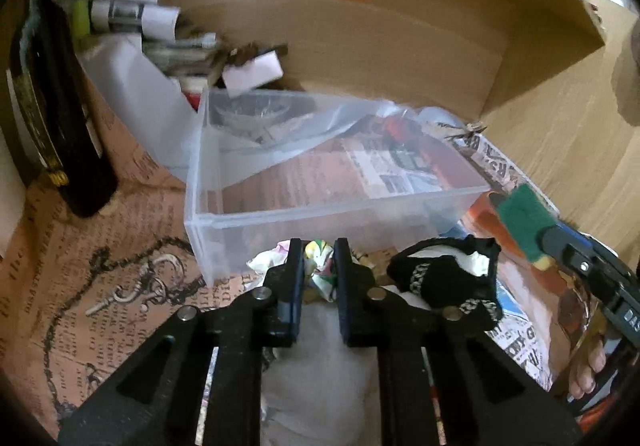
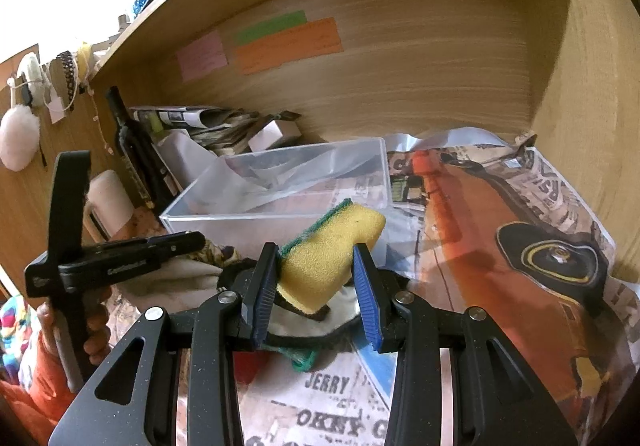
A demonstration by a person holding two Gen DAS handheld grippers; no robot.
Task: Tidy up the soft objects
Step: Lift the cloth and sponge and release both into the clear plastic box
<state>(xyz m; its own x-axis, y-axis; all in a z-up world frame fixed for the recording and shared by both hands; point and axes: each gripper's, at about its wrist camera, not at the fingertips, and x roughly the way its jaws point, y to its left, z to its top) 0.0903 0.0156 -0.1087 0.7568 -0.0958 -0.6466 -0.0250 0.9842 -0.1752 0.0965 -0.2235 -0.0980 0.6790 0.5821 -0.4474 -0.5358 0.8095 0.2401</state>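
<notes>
My right gripper (image 2: 316, 278) is shut on a yellow sponge with a green scrub side (image 2: 328, 250) and holds it just in front of the clear plastic bin (image 2: 224, 219). The sponge shows in the left wrist view (image 1: 520, 221) at the right, near the bin's corner. My left gripper (image 1: 318, 278) is shut on a crumpled flowery cloth (image 1: 318, 260) at the near wall of the bin (image 1: 280, 221). A black and white sock (image 1: 444, 274) lies just right of it. A white soft item (image 1: 320, 378) lies under the left gripper.
The bin stands on newspaper-print paper (image 2: 500, 230) inside a wooden shelf compartment. A dark bottle (image 1: 52, 113) stands at the left, with rolled papers and small boxes (image 1: 168, 37) behind the bin. A plastic bag (image 1: 304, 125) lies in the bin. A metal hook (image 1: 132, 290) lies at the left.
</notes>
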